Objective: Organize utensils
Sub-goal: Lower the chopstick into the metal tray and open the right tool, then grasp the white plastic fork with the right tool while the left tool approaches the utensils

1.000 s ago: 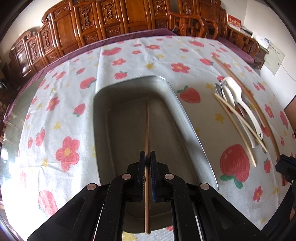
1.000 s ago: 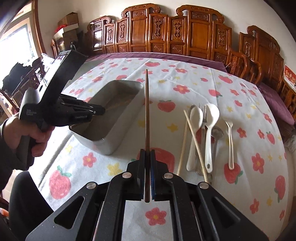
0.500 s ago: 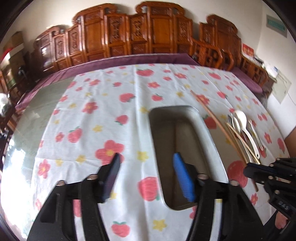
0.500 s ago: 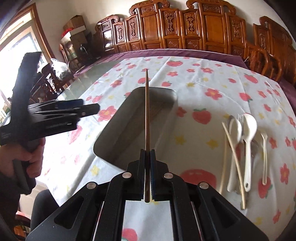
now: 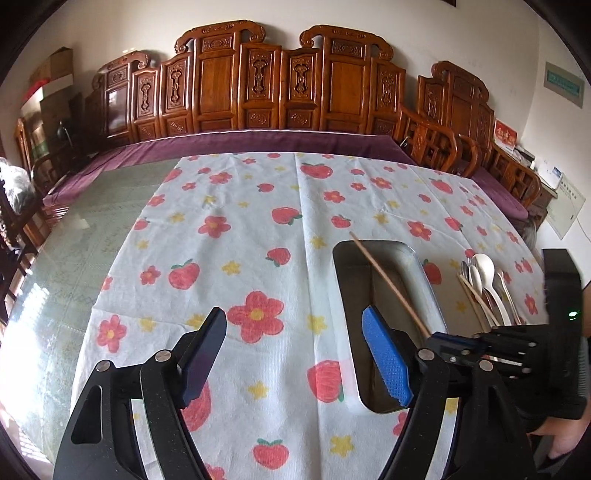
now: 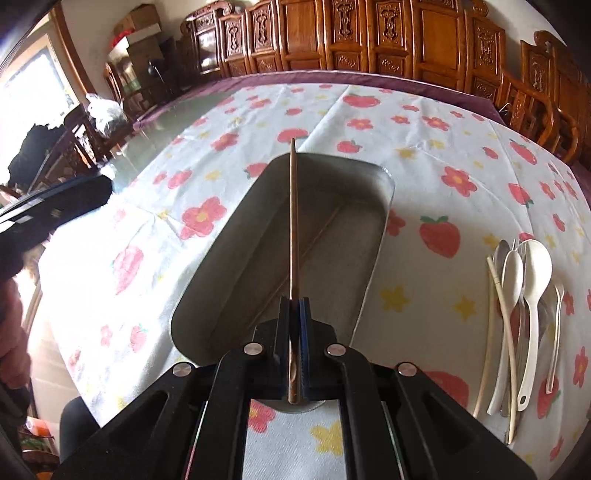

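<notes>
With my right claw (image 6: 294, 328) pinching a brown chopstick (image 6: 293, 221) above the metal tray (image 6: 373, 236), I should lower it alongside the chopstick inside before releasing, while my empty left claw (image 5: 295, 354) is spreading beside the tray.

Strawberry-print tablecloth (image 5: 258, 229), carved wooden chairs (image 5: 332, 85) behind – purple cushion (image 5: 258, 142); cardboard boxes (image 6: 138, 26)

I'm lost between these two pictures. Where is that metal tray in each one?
Left wrist view: the metal tray sits right of centre on the tablecloth, partly behind the blue pad of the left tool.
Right wrist view: the tray fills the centre, under the brown chopstick held in the right tool.
Shared landmark: the bundle of white spoons, right of the tray in both.
</notes>
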